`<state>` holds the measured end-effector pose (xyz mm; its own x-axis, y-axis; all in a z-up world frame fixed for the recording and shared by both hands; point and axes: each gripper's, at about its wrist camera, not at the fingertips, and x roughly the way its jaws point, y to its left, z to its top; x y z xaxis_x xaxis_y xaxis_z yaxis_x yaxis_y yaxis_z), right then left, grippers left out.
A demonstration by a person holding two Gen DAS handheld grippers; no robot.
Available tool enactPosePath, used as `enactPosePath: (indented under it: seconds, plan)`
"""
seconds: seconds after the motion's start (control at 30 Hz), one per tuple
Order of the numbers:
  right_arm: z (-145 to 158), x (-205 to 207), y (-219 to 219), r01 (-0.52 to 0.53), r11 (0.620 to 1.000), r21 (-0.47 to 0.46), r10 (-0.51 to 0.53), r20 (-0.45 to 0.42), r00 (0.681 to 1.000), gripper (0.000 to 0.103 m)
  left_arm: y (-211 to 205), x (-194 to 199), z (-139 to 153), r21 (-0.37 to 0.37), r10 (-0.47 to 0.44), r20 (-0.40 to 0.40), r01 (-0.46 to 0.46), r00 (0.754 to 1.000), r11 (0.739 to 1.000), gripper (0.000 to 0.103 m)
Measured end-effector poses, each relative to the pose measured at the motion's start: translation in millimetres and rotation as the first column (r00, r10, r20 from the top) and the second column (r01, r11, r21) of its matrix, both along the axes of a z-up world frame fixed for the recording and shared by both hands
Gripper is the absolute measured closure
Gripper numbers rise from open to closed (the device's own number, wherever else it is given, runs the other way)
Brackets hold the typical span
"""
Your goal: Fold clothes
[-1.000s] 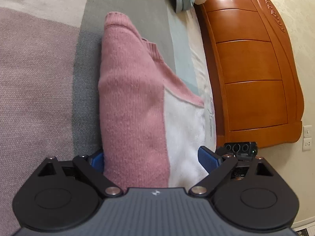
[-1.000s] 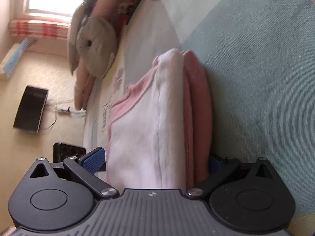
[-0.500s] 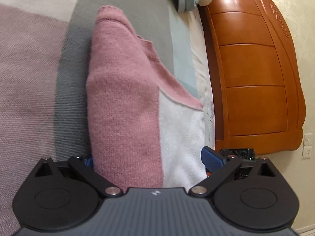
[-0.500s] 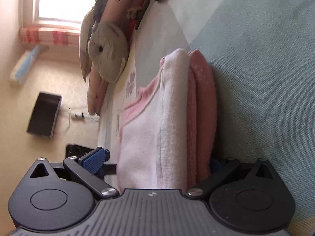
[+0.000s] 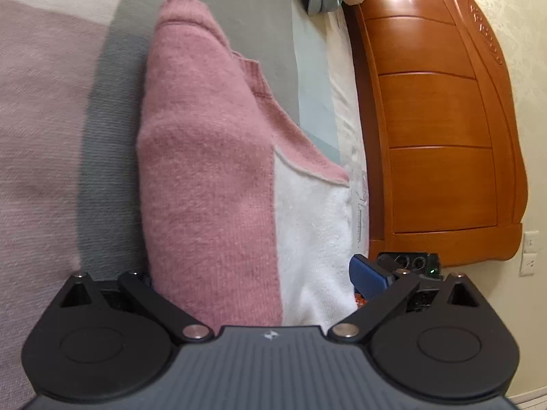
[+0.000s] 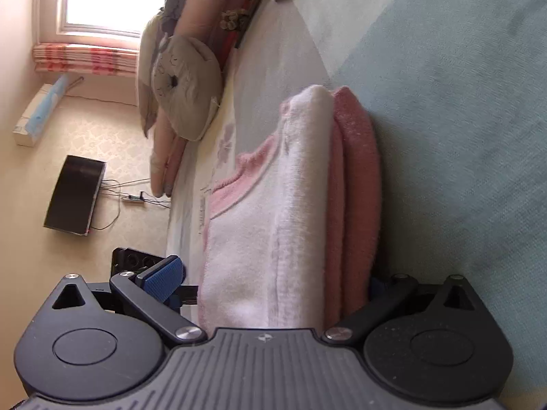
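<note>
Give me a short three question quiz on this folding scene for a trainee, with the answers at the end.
1. True or false: the right gripper has its jaws shut with nothing between them.
2. Which colours is the folded sweater on the bed? A pink and white; B blue and grey; C all green.
3. In the left wrist view, what wooden thing stands beyond the bed?
Key: 1 false, the jaws are spread with the sweater between them. 2 A. 3 the headboard.
</note>
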<state>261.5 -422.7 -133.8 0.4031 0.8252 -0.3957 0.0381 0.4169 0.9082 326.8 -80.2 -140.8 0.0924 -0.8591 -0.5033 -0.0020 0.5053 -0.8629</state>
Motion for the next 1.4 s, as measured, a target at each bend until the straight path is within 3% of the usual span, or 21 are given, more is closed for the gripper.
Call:
enactPosePath:
  seconds: [0.27, 0.57, 0.77, 1.0, 1.4]
  plan:
    - [9, -3, -6, 0.014, 0.999, 0.053, -0.014, 0.009, 1.000, 0.000, 2, -5, 11, -0.055, 0.017, 0.006, -0.016, 1.000, 0.998, 0.005]
    - [28, -2, -7, 0.012, 1.000, 0.024, -0.013, 0.049, 0.999, 0.000, -5, -12, 31, -0.088, 0.002, 0.037, 0.002, 0.999, 0.996, 0.005]
    - [38, -3, -27, 0.047, 0.999, 0.023, -0.048, 0.070, 0.996, 0.000, -5, -18, 26, -0.113, -0.013, 0.048, 0.018, 0.999, 0.993, 0.005]
    - [50, -8, -78, 0.125, 0.992, -0.002, -0.125, 0.073, 0.989, 0.000, -54, -3, 27, -0.163, -0.079, 0.072, 0.089, 0.994, 0.983, 0.005]
    - [79, 13, -213, 0.255, 0.962, -0.096, -0.242, 0.127, 0.962, 0.000, -191, 49, 32, -0.241, -0.154, 0.108, 0.176, 0.982, 0.954, 0.005]
